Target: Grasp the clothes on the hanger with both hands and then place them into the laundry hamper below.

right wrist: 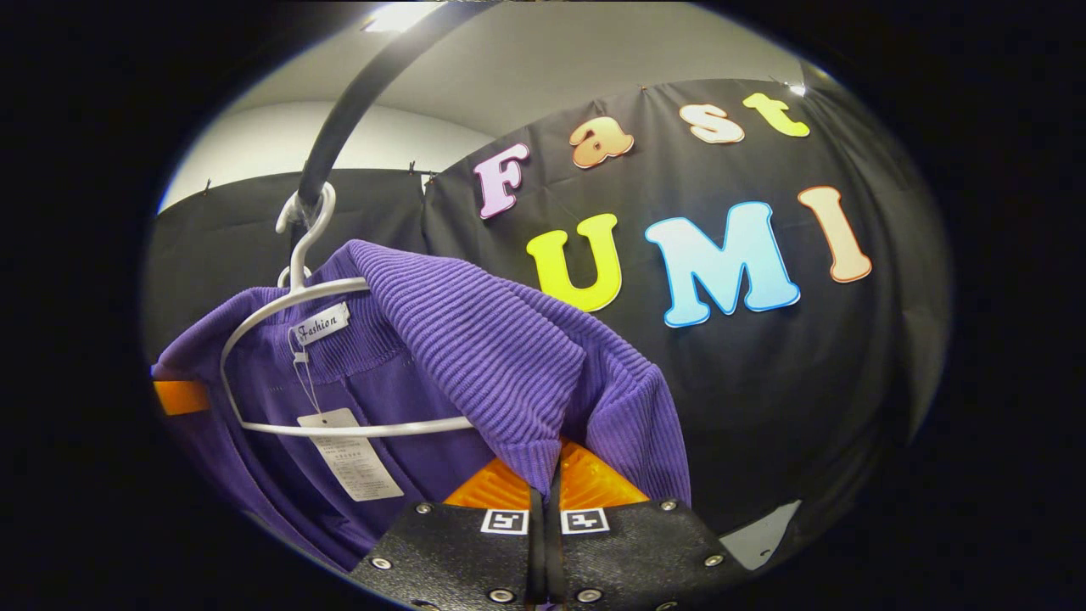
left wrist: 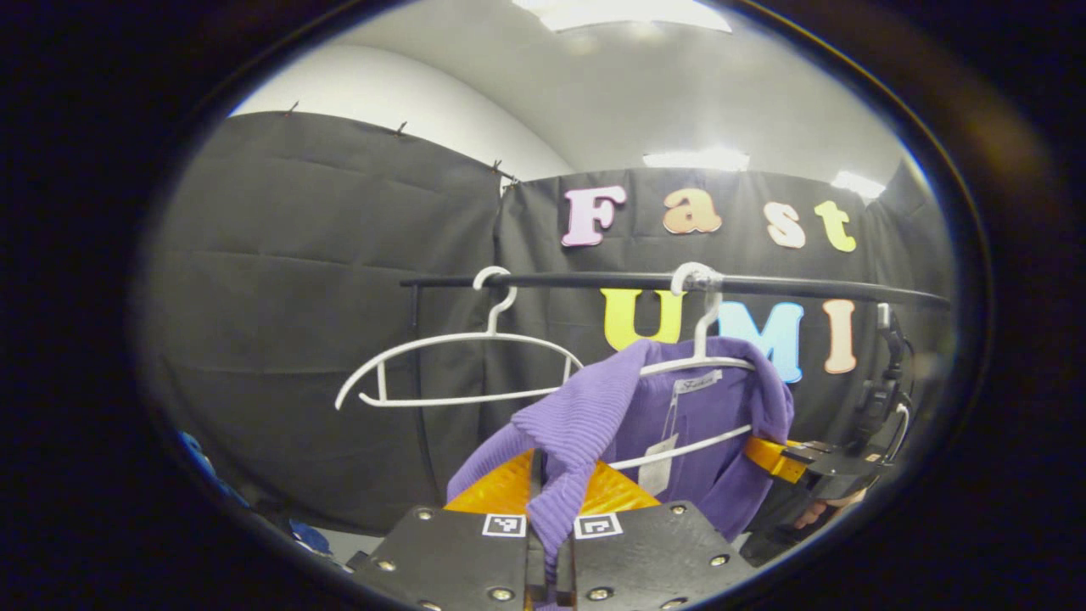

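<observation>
Left gripper view: the left gripper (left wrist: 549,543) has its jaws clenched on a fold of the purple ribbed knit sweater (left wrist: 713,424), which hangs on a white wire hanger (left wrist: 700,365) from the black rail (left wrist: 594,280). Right gripper view has the right gripper (right wrist: 543,501) pinching the sweater's other shoulder. Its neck label reads "Fashion"; the paper tag (right wrist: 352,462) print is too small. An empty white hanger (left wrist: 458,365) hangs beside.
</observation>
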Demonstrator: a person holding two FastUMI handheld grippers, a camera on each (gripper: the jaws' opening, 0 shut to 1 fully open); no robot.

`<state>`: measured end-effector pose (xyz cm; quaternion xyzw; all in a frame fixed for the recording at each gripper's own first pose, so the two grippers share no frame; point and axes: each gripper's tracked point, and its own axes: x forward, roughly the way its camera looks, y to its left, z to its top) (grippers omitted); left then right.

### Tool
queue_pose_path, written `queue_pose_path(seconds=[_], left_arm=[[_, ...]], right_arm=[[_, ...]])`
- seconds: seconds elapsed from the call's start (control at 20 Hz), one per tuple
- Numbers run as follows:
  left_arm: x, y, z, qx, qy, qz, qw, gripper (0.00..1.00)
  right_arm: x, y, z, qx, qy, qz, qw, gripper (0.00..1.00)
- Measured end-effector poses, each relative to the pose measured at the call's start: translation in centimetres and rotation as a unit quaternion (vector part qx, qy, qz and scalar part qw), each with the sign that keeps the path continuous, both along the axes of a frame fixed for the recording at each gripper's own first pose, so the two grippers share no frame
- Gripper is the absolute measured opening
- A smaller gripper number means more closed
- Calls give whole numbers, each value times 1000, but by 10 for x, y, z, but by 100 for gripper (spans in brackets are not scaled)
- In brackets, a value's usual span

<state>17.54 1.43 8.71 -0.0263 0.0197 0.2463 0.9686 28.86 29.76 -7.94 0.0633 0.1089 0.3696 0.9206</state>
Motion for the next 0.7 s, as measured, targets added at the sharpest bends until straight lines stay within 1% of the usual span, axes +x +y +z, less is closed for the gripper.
queue_pose_path(seconds=[0.1, 0.2, 0.35, 0.4, 0.55, 0.6, 0.7], left_arm=[[-1, 9, 9, 7, -9, 10, 1000, 0], [-1, 18, 17, 9, -20, 13, 1000, 12], [-2, 33, 27, 12, -30, 15, 999, 12], [-1, 38, 33, 13, -36, 17, 999, 5], [-1, 51, 45, 11, -43, 8, 999, 5], [0, 56, 47, 8, -44, 2, 999, 12], [-4, 66, 53, 10, -46, -4, 999, 12]], right_arm=[[0, -1, 0, -1, -8, -3, 1000, 0], [0, -1, 0, 1, -12, -8, 1000, 0], [-1, -1, 2, 1, -11, -19, 1000, 0], [0, -3, 4, 0, -13, -22, 1000, 0], [-2, -4, 9, 2, -15, -37, 999, 0], [-1, -3, 8, 3, -14, -42, 999, 0], [-6, -1, 12, 5, -20, -54, 998, 0]])
